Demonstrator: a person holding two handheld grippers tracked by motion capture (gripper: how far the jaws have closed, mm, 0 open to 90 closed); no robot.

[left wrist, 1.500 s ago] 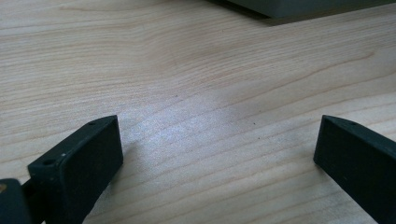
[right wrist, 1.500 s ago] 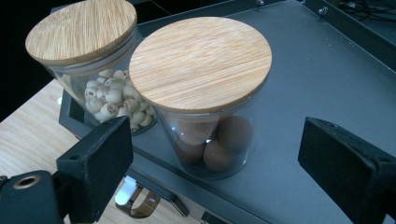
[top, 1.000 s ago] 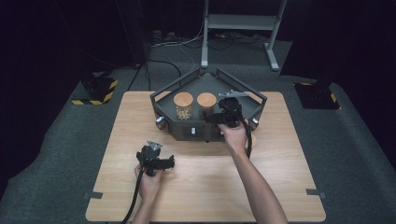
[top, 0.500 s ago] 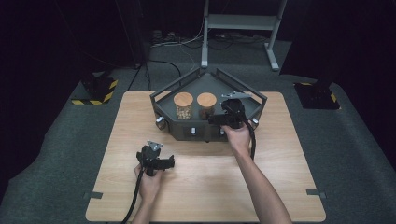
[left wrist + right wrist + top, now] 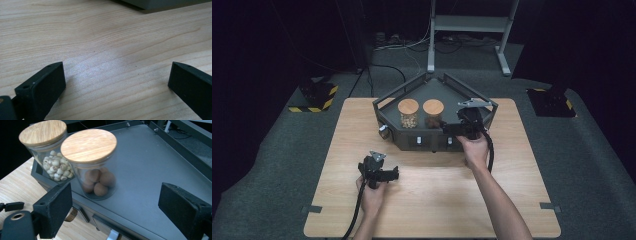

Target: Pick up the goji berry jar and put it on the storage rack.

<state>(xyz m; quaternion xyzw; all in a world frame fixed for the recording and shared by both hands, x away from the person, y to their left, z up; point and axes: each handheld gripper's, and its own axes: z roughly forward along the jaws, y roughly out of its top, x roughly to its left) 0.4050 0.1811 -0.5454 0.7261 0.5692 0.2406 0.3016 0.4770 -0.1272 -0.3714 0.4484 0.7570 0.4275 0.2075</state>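
Nothing is gripped yet: right gripper [image 5: 115, 207], jaws wide and empty, faces the wooden-lidded glass jar of brown balls [image 5: 93, 167] on the dark grey tray [image 5: 155, 162]; left gripper [image 5: 115, 85] waits wide open.

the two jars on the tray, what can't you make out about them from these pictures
- Jar of pale beads: its right side is hidden by the jar of brown balls in the right gripper view.
- What the beads and balls are: too small in the high view, unclear through glass.
- Tray front panel: blocked by the right gripper, jaws open.
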